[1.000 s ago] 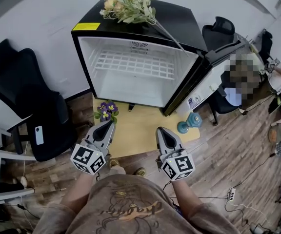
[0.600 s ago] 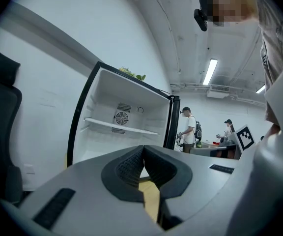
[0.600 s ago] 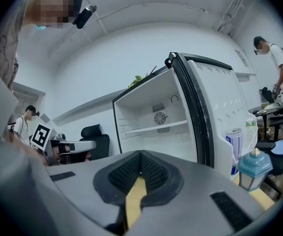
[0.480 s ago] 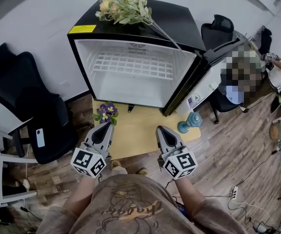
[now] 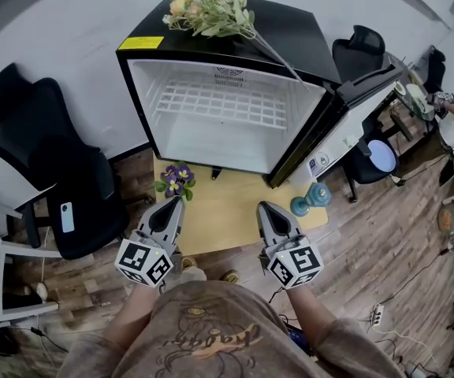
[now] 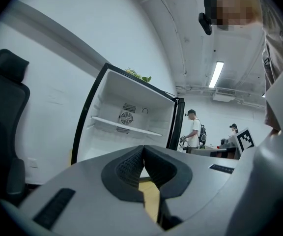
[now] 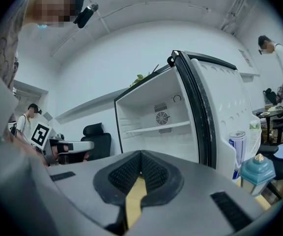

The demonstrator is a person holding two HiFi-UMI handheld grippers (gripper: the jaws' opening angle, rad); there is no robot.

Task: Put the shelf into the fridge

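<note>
The left gripper [image 5: 170,205] and the right gripper [image 5: 268,209] are held side by side but apart, over the near edge of a yellow mat [image 5: 227,211], and each has its jaws pressed together with nothing between them. Just ahead of the left gripper stands a small pot of purple flowers [image 5: 175,179], and a teal bottle [image 5: 309,198] stands to the right of the right gripper. Beyond both grippers the fridge [image 5: 298,38] is open, its door [image 5: 353,109] swung to the right, and the white wire shelf [image 5: 219,105] lies inside it, across the middle height.
</note>
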